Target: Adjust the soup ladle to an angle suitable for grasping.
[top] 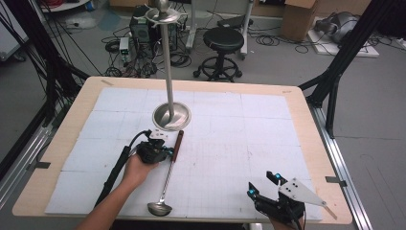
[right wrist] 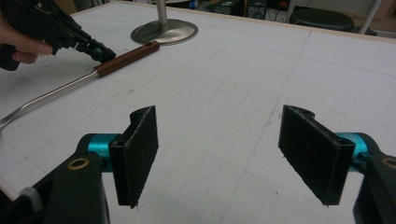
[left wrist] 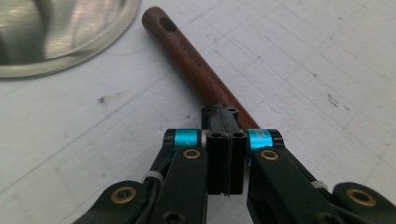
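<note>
A ladle lies on the white mat, its brown wooden handle (top: 178, 145) pointing toward the stand and its steel bowl (top: 159, 208) near the front edge. My left gripper (top: 167, 152) is at the handle's left side, held by a hand. In the left gripper view its jaws (left wrist: 225, 116) are pressed flat together with nothing between them, their tips right at the wooden handle (left wrist: 191, 56). My right gripper (top: 262, 182) rests at the front right, jaws (right wrist: 224, 149) wide apart over bare mat. The right gripper view also has the left gripper (right wrist: 95, 50) against the handle (right wrist: 128, 57).
A steel stand with a round base (top: 171, 116) and tall pole rises just behind the ladle handle; its base (left wrist: 46, 37) is close to the left gripper. The wooden table edge (top: 306, 110) frames the white mat. A stool and cables are on the floor beyond.
</note>
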### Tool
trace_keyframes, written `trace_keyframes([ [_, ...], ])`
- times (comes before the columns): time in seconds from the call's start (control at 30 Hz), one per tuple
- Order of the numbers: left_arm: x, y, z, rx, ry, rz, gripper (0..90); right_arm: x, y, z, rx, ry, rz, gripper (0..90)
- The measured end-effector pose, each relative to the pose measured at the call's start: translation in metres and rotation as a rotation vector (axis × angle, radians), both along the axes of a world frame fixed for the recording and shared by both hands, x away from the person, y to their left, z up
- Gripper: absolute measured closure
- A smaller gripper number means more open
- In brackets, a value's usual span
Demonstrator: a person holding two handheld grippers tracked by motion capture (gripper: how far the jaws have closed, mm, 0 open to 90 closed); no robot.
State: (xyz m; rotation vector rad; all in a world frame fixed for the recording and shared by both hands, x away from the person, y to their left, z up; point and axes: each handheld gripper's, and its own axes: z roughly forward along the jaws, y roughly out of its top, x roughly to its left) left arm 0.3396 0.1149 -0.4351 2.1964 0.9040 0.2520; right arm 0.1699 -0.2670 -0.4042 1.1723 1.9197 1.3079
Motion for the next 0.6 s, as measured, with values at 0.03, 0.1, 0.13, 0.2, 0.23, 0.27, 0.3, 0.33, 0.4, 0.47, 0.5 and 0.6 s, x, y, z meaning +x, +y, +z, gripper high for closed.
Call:
trace_keyframes([
  [0.03,0.0,-0.002,-0.001,-0.011,0.012,-0.021,89.4,0.0,0.0,0.0,0.001,-0.002,0.0,27.7],
  [0.1,-0.001,-0.008,-0.001,-0.009,0.013,-0.059,89.4,0.0,0.0,0.0,0.002,-0.003,-0.002,27.7],
  [0.13,-0.001,-0.011,-0.001,-0.01,0.014,-0.069,89.4,0.0,0.0,0.0,0.001,-0.005,-0.002,27.7],
  [0.2,-0.001,-0.018,0.0,-0.013,0.014,-0.093,89.4,0.0,0.0,0.0,0.0,-0.002,0.0,27.7],
  [0.23,-0.001,-0.022,0.0,-0.017,0.012,-0.107,89.4,0.0,0.0,0.0,-0.002,-0.003,0.001,27.7],
  [0.27,-0.002,-0.026,0.001,-0.022,0.013,-0.122,89.4,0.0,0.0,0.0,-0.002,-0.001,0.001,27.7],
  [0.3,-0.002,-0.03,0.001,-0.023,0.016,-0.143,89.4,0.0,0.0,0.0,-0.003,-0.002,0.001,27.7],
  [0.33,-0.003,-0.033,0.002,-0.021,0.018,-0.158,89.4,0.0,0.0,0.0,-0.002,-0.002,0.002,27.7],
  [0.4,-0.005,-0.037,0.003,-0.035,0.02,-0.182,89.4,0.0,-0.001,0.0,-0.001,-0.002,0.002,27.7],
  [0.47,-0.008,-0.034,0.008,-0.042,0.028,-0.188,89.4,0.0,-0.001,0.0,0.001,0.0,0.0,27.7],
  [0.5,-0.009,-0.031,0.012,-0.044,0.026,-0.185,89.4,0.0,-0.002,0.0,0.003,-0.002,-0.001,27.7],
  [0.6,-0.02,-0.019,0.024,-0.089,0.006,-0.157,89.5,-0.001,-0.002,0.0,0.008,0.0,-0.003,27.7],
])
